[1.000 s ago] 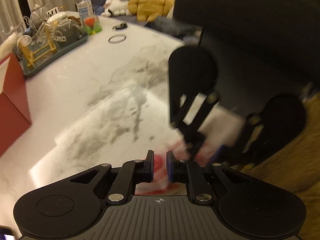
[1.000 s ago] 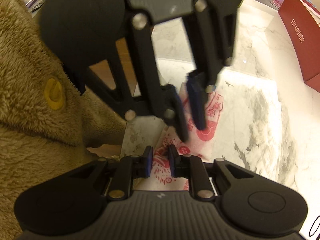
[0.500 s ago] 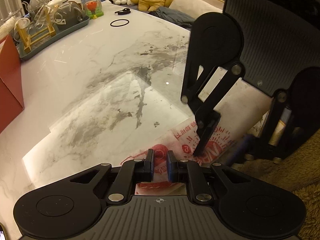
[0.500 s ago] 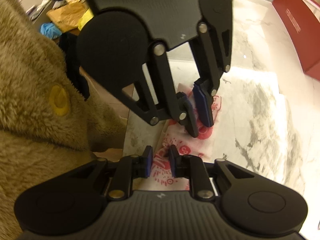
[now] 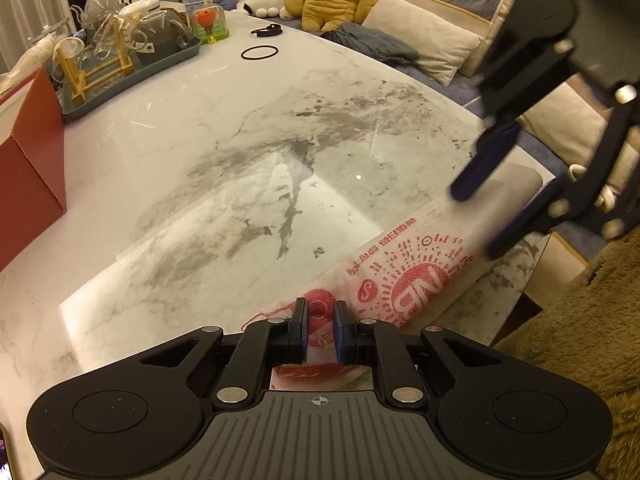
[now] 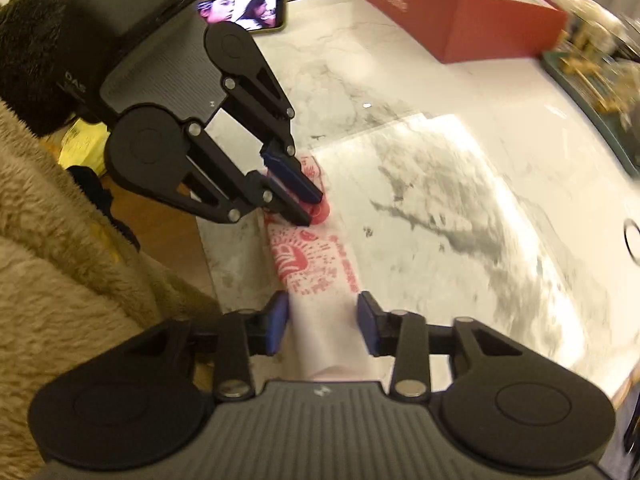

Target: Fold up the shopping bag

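Marble table [image 5: 224, 152] carries shopping bag [image 5: 404, 276], seemingly pinched by left hand-held gripper [image 5: 320, 320].

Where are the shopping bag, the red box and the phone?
shopping bag [image 5: 412, 280]: left wrist view, red print on the folded strip.
red box [image 6: 460, 12]: right wrist view, long side wall.
phone [image 6: 248, 10]: right wrist view, lit screen.

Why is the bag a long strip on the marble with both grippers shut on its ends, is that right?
Not quite: only the left gripper is shut on the bag. The right wrist view shows the right gripper open, its fingers apart either side of the strip. The rest holds.
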Action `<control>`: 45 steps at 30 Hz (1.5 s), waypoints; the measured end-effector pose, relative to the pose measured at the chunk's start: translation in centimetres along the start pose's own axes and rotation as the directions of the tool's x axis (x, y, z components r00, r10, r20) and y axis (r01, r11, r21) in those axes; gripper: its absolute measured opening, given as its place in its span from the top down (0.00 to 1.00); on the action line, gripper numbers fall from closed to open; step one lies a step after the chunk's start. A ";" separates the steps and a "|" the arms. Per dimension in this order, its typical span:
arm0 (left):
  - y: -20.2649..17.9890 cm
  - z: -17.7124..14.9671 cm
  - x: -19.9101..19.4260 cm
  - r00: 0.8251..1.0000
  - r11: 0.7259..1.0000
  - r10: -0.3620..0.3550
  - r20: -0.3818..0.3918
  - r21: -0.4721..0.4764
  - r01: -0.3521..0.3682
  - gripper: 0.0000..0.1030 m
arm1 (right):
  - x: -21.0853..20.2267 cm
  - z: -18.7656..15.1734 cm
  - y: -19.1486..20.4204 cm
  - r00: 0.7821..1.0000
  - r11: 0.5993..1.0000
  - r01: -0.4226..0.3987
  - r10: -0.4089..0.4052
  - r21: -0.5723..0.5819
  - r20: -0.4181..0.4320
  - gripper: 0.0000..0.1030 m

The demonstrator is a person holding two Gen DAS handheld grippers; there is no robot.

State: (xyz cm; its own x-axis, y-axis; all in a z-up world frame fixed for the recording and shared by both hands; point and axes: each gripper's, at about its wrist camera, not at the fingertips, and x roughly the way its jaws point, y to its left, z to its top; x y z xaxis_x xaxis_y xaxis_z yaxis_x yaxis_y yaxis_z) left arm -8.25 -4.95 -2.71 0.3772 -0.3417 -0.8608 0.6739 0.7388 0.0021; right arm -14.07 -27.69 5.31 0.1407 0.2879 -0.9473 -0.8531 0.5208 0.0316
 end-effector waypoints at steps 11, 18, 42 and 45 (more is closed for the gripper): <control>0.0 0.0 0.5 0.998 0.999 0.042 0.036 -0.011 -0.042 0.87 | 5.6 6.2 -2.0 0.992 0.983 0.088 -0.101 0.160 0.070 0.98; -1.0 -0.8 -0.1 0.995 0.996 0.088 0.040 0.019 -0.088 0.87 | 5.9 5.3 -1.0 0.986 0.986 0.155 -0.158 0.055 0.045 0.98; 0.6 -0.1 1.6 0.992 0.983 0.094 0.080 -0.166 -0.079 0.87 | 4.9 4.9 -8.7 0.983 0.973 -0.062 0.022 0.220 0.182 0.70; 0.6 0.0 1.7 0.993 0.987 0.091 0.077 -0.143 -0.079 0.87 | 6.3 4.9 -5.5 0.990 0.999 0.045 -0.042 -0.019 0.137 0.48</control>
State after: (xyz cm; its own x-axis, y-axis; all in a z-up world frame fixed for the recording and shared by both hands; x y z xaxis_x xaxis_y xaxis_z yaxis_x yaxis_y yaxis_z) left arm -7.23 -5.11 -4.15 0.4846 -0.3168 -0.8153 0.5443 0.8389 -0.0025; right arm -6.03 -24.74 0.71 0.2434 0.3733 -0.8952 -0.8555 0.5175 -0.0169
